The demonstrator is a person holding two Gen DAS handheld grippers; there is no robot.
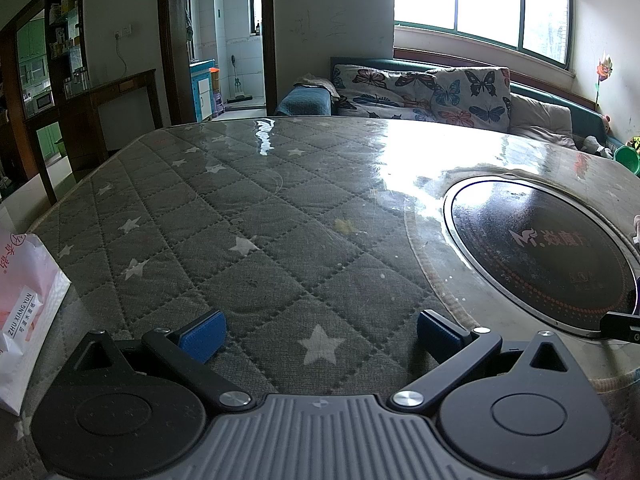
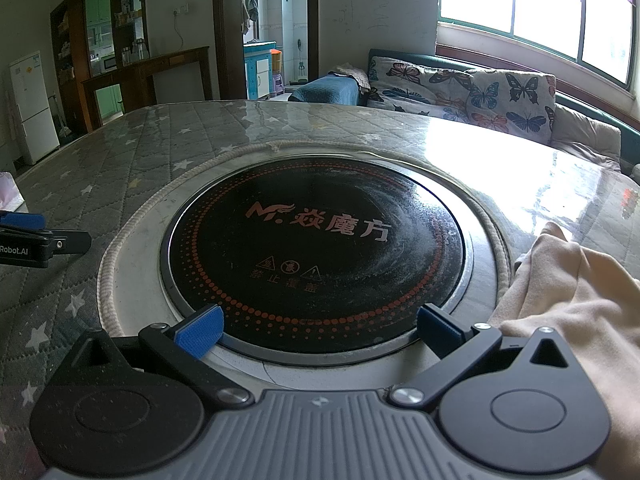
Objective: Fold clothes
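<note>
Left gripper: the left gripper (image 1: 322, 330) hangs low over the worktop (image 1: 224, 216), its blue pads spread wide with nothing between them; only a white star on the quilted grey cover shows in the gap.
Right gripper: the right gripper (image 2: 320, 330) is likewise spread wide and empty, poised over the near rim of the round black hob (image 2: 316, 252) set into the worktop.
Garment: the beige garment (image 2: 568, 292) lies crumpled just to the right of the right gripper, its folds reaching past the right finger's linkage and running out of the lower right of the view; whether it touches the gripper I cannot tell.
Open room ahead of left gripper: a broad bare stretch of quilted cover under a glossy clear sheet runs forward to the far edge of the worktop.
Left of left gripper: a white paper bag (image 1: 24, 312) with red print stands at the near left edge of the worktop, near the gripper body.
Right of left gripper: the hob's metal rim curves in close, with a rope-like trim ring (image 2: 108, 264) around it.
Gripper spacing: from the right wrist view the left gripper shows at the far left, well apart from the right one.
Far edge: beyond it sits a sofa with butterfly cushions (image 1: 424, 92) beneath a bright window (image 1: 480, 0).
</note>
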